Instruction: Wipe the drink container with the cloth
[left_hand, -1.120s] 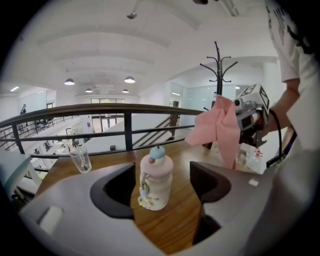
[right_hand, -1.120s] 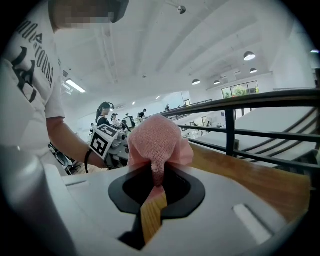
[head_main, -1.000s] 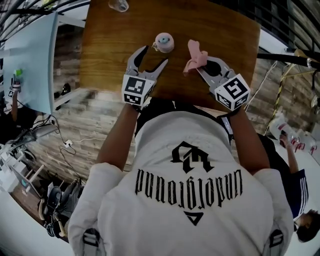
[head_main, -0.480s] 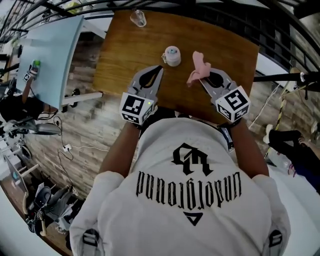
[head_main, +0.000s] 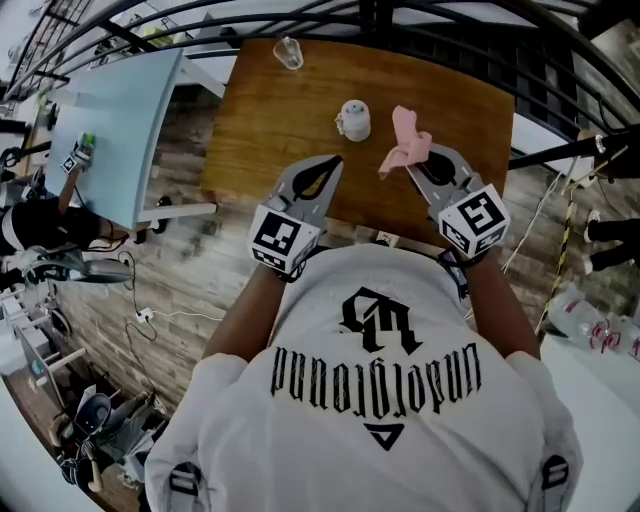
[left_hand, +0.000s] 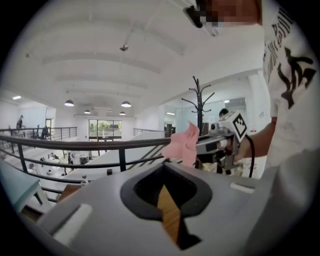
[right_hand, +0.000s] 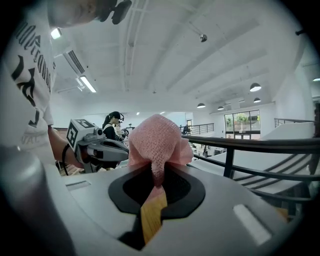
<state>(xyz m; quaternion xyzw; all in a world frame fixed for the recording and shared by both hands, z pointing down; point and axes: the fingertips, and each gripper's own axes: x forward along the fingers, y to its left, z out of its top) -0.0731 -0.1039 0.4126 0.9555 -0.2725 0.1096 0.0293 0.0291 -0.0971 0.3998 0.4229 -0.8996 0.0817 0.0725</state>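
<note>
A small pale drink container (head_main: 353, 121) with a lid stands on the brown wooden table (head_main: 270, 110), beyond both grippers. My left gripper (head_main: 334, 161) hangs in front of it, apart from it. Its jaws have just been closing and are shut with nothing between them (left_hand: 165, 168). My right gripper (head_main: 411, 151) is shut on a pink cloth (head_main: 406, 142), which bunches up above the jaws (right_hand: 156, 141). In each gripper view the other gripper is visible beside it: the right one (left_hand: 221, 143) with the cloth (left_hand: 183, 145), and the left one (right_hand: 101, 146). The container is hidden in both gripper views.
A clear glass (head_main: 289, 52) stands near the table's far edge. A black railing (head_main: 420, 25) runs behind the table. A light blue table (head_main: 115, 130) stands to the left, over the wooden plank floor (head_main: 150, 270).
The left jaws went from wide open to shut. Both grippers rose and drew back from the container, which now lies farther from them. The cloth stays in the right gripper.
</note>
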